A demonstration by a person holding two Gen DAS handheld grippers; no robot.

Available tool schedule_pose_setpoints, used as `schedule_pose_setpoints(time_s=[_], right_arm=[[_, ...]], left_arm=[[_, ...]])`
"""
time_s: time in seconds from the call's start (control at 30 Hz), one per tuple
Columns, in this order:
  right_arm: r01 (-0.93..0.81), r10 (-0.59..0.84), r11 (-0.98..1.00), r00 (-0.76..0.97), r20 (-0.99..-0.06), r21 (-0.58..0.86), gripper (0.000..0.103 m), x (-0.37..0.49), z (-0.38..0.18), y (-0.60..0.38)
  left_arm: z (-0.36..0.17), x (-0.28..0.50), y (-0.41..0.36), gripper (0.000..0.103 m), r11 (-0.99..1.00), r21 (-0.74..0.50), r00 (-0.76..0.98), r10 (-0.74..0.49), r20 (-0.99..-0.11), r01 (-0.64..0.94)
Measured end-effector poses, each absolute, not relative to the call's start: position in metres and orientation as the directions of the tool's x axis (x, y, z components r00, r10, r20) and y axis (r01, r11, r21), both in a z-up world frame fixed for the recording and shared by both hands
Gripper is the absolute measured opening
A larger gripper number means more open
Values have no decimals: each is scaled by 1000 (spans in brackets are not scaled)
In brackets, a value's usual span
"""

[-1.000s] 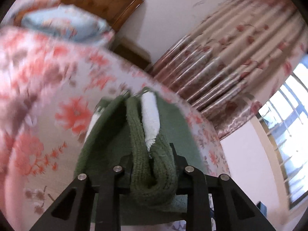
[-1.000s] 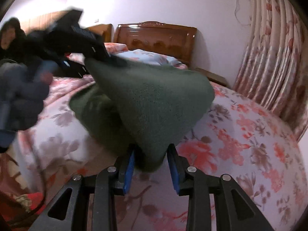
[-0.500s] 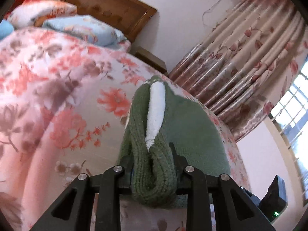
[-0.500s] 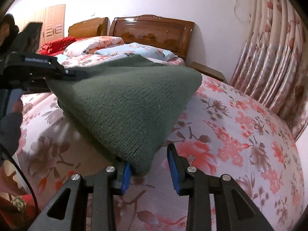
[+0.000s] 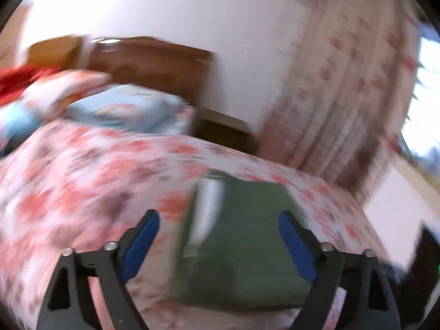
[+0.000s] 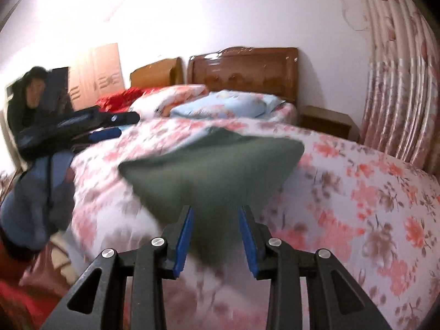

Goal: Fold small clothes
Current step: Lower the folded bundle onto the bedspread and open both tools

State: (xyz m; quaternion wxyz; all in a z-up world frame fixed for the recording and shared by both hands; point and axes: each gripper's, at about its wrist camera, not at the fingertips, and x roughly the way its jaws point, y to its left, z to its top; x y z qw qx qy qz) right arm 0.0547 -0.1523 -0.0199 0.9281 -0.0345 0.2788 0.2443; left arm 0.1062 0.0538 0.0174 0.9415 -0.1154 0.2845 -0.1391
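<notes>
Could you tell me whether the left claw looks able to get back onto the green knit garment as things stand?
Probably yes. The left claw has just been opening and stands wide, with the green knit garment lying on the floral bedspread straight ahead between its fingers, nothing in between.

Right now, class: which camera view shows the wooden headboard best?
The right wrist view: the headboard is sharp, with its carved top visible behind the pillows. The left wrist view shows it only as a brown blur.
</notes>
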Motion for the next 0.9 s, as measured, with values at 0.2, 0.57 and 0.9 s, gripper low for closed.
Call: schedule_pose_setpoints(time_s=[0.2,0.57,0.9], right_arm=[[-516,379,854,705,-600,-67,43,85,-56,-110],[-556,448,831,685,-574,-15,44,140,-30,-139],[-624,548,778,623,-558,67,44,178,-11,-165]], left_arm=[[-62,156,33,103,957,-244,656,-288,-698,160],[6,201,4,103,933,-222,679,-358,-641,283],[4,246,-8,103,929,-276,612,-370,-699,247]])
